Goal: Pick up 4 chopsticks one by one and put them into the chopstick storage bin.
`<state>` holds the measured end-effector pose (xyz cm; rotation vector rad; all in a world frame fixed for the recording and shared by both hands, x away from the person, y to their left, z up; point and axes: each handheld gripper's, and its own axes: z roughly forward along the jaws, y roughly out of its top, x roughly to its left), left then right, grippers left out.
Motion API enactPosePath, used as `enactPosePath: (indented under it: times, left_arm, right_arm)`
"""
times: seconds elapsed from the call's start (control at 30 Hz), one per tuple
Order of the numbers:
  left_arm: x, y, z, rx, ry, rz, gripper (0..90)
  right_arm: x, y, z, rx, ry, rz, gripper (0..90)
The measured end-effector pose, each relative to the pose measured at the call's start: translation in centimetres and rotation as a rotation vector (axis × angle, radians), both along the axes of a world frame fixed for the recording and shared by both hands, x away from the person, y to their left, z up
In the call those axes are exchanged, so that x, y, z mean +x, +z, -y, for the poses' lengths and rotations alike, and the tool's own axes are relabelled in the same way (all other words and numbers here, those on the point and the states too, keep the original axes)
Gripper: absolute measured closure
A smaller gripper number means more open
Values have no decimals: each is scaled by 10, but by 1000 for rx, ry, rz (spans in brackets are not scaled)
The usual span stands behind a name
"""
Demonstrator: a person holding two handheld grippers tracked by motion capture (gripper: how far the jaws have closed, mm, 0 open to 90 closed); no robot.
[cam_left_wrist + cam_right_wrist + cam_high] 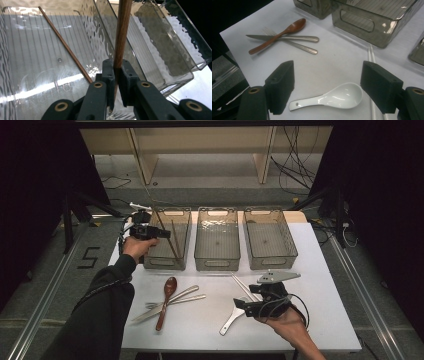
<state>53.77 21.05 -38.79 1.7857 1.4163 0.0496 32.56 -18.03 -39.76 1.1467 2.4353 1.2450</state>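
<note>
L gripper (115, 85) clamps chopstick (121, 37) over bin (45, 62); no legible labels.

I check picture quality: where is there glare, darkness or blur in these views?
High view: dark at both sides, table evenly lit. Left gripper view: bright glare streaks on the clear bin, held chopstick soft. Right gripper view: highlights on the white spoon, jaws slightly blurred.

A white table (320, 270) stands on grey floor (200, 180) before wooden shelving (265, 155).
</note>
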Motion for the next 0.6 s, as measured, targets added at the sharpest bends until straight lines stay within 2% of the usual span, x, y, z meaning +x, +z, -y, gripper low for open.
enactPosePath:
  times: [0.4,0.6]
  left_arm:
    - [3,-5,0,17,-3,-25,823]
    - [4,-9,0,25,15,-27,773]
  right_arm:
    - [0,0,0,-4,5,-1,282]
    - [0,0,-1,-6,10,-2,282]
